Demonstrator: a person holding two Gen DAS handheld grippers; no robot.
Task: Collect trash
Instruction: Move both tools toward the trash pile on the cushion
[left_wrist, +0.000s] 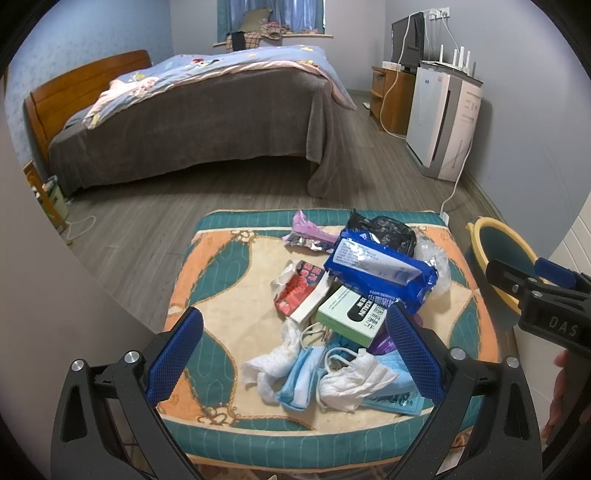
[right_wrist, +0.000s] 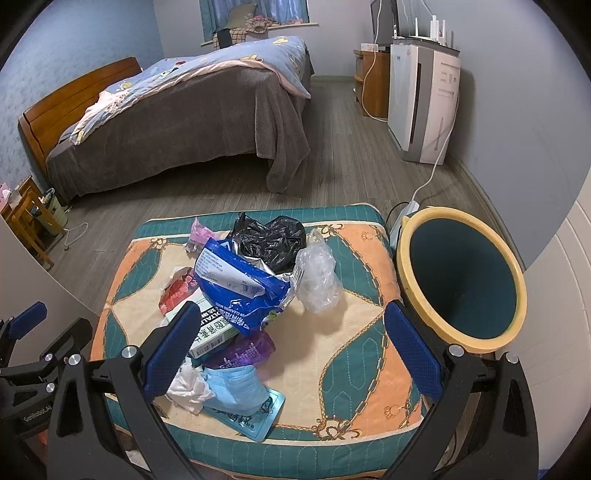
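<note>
Both grippers gape, holding nothing – left gripper (left_wrist: 295, 354), right gripper (right_wrist: 291, 350). Blue wipes packet (right_wrist: 240, 288) half-buries the green box (left_wrist: 347, 314); bin (right_wrist: 413, 236) bottom hidden.

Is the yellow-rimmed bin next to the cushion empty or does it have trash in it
Empty as far as visible: the bin shows only its dark teal interior, no trash.

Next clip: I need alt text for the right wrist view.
Open right tongs hover over a patterned cushion piled with trash: a blue wipes pack, black bag, clear plastic bag and blue face mask. A yellow-rimmed bin stands at the cushion's right; a bed lies behind.
</note>
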